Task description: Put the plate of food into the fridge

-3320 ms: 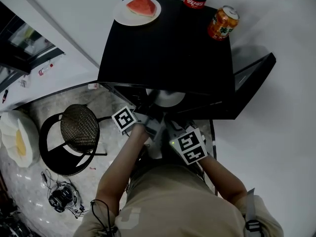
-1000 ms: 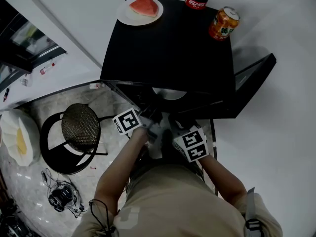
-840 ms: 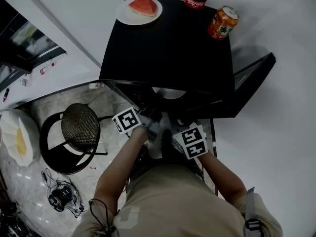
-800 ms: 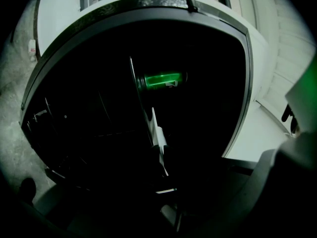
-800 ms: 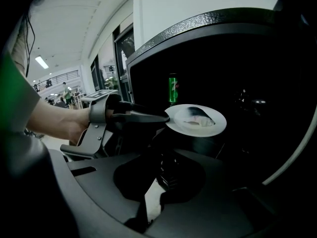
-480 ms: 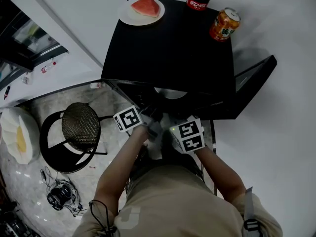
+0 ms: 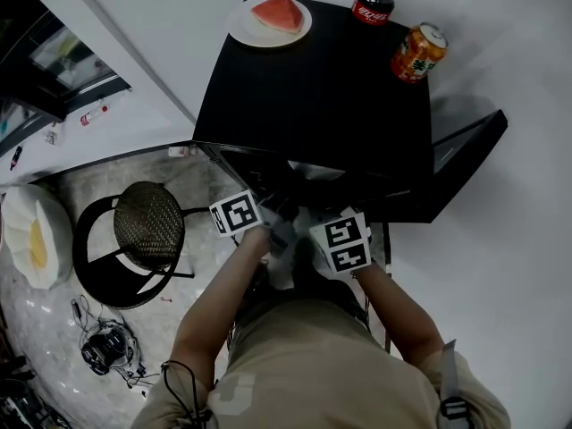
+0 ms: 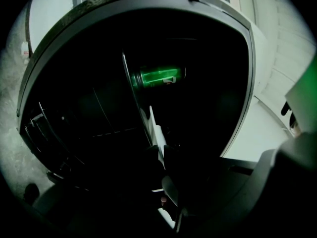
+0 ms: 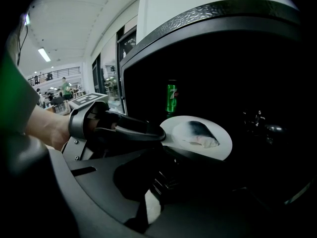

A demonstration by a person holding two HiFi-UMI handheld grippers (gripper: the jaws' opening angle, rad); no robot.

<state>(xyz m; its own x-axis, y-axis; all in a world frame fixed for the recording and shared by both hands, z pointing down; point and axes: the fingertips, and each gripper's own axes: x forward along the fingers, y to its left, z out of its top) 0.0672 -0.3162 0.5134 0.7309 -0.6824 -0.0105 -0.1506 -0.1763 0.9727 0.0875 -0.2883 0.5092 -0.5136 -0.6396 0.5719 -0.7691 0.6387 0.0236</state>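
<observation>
Your left gripper and right gripper clamp the plate (food aboard), and the open fridge lies straight ahead.

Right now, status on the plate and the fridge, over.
Left gripper, right gripper shut on plate rim. Plate held in fridge opening. Green can behind, apart.

Plate in fridge, before can

A white plate with fish, level, inside open black fridge
</observation>
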